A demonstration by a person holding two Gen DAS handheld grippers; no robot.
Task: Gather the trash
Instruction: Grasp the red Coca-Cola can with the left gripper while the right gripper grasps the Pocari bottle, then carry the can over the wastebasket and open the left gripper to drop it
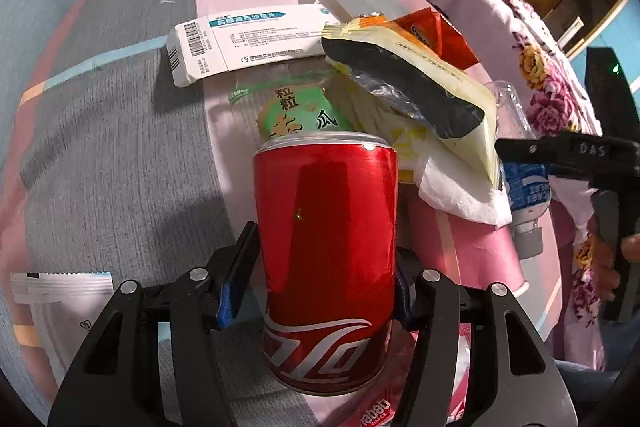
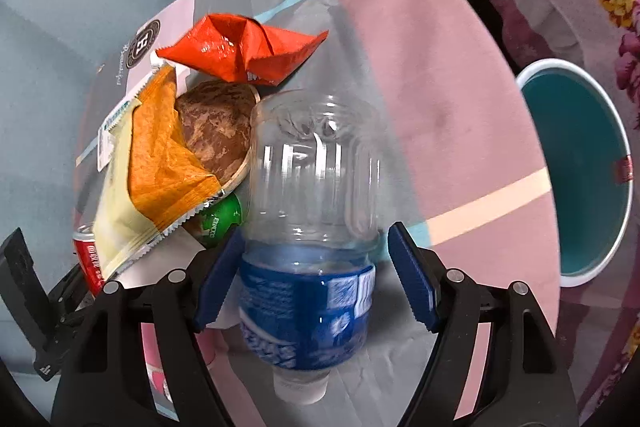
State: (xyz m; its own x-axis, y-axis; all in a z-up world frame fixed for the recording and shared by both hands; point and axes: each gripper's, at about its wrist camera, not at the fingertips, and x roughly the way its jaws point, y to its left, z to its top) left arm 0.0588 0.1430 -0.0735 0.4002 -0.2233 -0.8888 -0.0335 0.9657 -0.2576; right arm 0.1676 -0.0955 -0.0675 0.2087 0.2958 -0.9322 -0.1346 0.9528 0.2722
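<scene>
A bed (image 2: 400,47) in a striped pink, grey and blue cover carries a heap of litter, and I am working both tools over it. Right of the heap, off the bed's edge, stands the teal bin (image 2: 576,179), which only the right wrist view shows. At the heap's right side lies a clear bottle (image 2: 312,187) with a blue label, cap toward me. My right tool (image 2: 316,279) straddles it at the label; the left pad sits at the label while the right one stands clear, so nothing is pinched yet. At the heap's near left side is the red can (image 1: 326,247). My left tool (image 1: 320,283) is around its middle, the blue pads hard against both sides as far as I can judge, pinching it.

To do this step well, I judge the right tool should close squarely on the labelled band, where the thin plastic is stiffest, and the can should lift straight so the yellow wrapper (image 1: 420,83) leaning over it does not drag along.

Only the left wrist view shows the white box (image 1: 244,43) beyond the heap and a white sachet (image 1: 60,291) left of the can. Only the right shows the orange packet (image 2: 244,47) fully, and a brown lid (image 2: 220,127).
</scene>
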